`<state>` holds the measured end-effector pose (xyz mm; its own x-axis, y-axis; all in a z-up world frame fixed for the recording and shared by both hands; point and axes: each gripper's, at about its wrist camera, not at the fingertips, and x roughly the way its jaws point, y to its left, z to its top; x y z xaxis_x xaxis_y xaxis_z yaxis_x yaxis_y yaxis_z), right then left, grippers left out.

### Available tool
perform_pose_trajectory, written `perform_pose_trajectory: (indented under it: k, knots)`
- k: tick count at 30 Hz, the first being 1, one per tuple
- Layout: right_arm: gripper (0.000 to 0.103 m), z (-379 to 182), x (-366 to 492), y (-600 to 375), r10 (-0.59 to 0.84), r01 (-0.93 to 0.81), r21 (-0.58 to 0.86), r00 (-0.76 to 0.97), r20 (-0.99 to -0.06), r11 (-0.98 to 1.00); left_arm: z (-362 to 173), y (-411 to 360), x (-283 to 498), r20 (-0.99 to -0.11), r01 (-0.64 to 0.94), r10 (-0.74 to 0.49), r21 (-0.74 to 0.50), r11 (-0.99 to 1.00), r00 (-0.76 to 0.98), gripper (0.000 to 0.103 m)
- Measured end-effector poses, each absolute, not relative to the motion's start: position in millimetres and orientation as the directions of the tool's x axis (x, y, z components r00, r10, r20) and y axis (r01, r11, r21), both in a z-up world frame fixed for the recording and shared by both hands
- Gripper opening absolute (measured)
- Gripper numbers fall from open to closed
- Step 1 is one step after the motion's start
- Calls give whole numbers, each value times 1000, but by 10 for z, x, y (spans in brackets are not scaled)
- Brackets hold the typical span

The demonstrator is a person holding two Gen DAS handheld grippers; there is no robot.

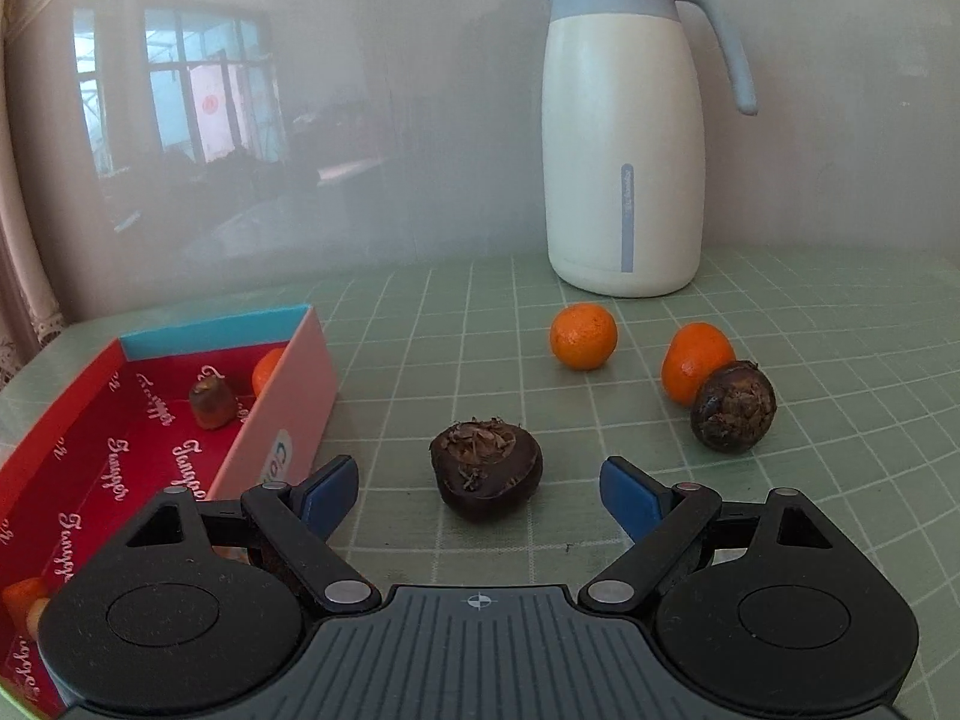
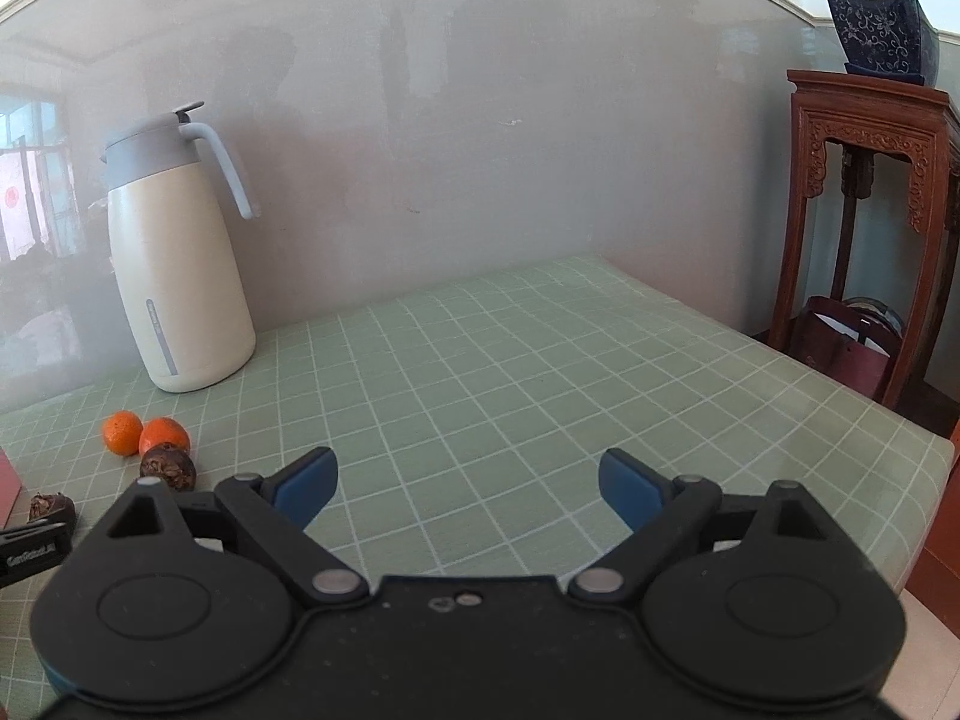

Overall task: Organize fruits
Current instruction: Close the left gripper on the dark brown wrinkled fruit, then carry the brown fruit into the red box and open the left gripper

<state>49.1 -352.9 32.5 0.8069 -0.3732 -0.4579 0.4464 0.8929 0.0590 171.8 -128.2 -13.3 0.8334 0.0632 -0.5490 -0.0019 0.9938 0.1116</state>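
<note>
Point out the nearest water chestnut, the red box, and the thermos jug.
nearest water chestnut (image 1: pixel 486 468), left wrist view, its front side
red box (image 1: pixel 300 384), left wrist view, pink outer wall
thermos jug (image 2: pixel 180 276), right wrist view, cream body

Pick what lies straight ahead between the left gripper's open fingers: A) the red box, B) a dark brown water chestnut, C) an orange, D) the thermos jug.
B: the dark brown water chestnut sits on the green cloth just ahead of the open left gripper, centred between its blue fingers.
</note>
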Motion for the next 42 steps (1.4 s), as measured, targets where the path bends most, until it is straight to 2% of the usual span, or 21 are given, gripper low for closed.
perform_pose_trajectory:
  k: [3, 4, 5, 9, 16, 29, 42]
  knots:
    - [94, 340, 494, -3526, -364, 438, 66, 813, -454, 897, -184, -1263, 1841, -570, -10, 60, 91, 996, 820, 86]
    - [94, 344, 497, -3519, -363, 436, 64, 814, -454, 898, -200, -1263, 1875, -575, -4, 52, 85, 996, 817, 81]
    - [94, 345, 499, -3517, -362, 435, 63, 814, -454, 898, -214, -1264, 1907, -585, 7, 42, 81, 997, 810, 70]
    - [94, 344, 519, -3517, -355, 430, 66, 815, -458, 901, -245, -1250, 1949, -603, 16, 14, 43, 999, 797, 47]
    - [94, 340, 528, -3504, -351, 425, 63, 815, -460, 903, -229, -1216, 1912, -599, 17, -3, 18, 1000, 801, 45]
    - [94, 336, 558, -3428, -338, 407, 56, 819, -463, 912, 185, -956, 1478, -505, -1, 7, 11, 1000, 863, 45]
    - [94, 308, 639, -3140, -312, 360, 16, 829, -463, 933, 354, -142, 1082, -433, -177, 170, 25, 984, 885, 45]
